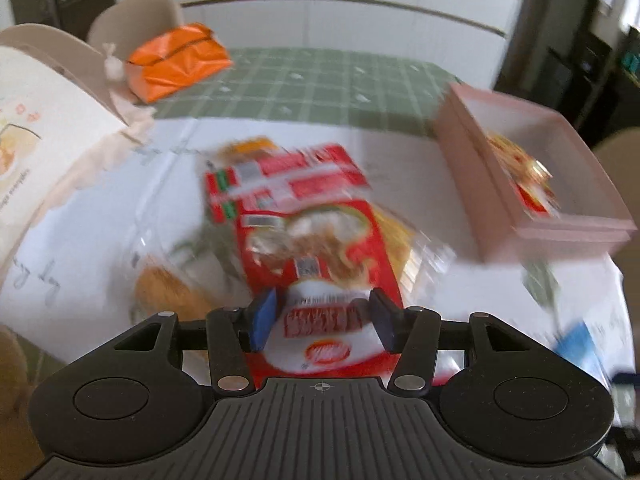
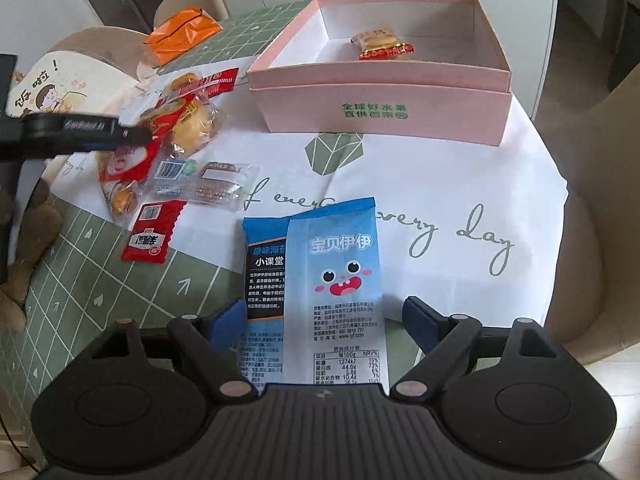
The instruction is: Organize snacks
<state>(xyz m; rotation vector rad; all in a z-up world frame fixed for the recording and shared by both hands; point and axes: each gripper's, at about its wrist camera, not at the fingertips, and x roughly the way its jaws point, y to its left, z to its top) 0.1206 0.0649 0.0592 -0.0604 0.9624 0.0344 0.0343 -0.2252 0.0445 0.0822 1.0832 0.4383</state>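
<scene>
Two grippers hang over loose snacks; left gripper (image 1: pixel 322 316) stands apart above a red packet (image 1: pixel 316 240) mid-table; right gripper (image 2: pixel 324 324), jaws wide, straddles blue packets (image 2: pixel 334 264) near the table's front edge; next, probably, clamp and carry to the pink box (image 2: pixel 380 108).

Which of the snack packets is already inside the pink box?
Only the small cake packet with the red crimped end lies inside the pink box. The blue packet and the red ones, such as the red sachet, lie on the table.
</scene>
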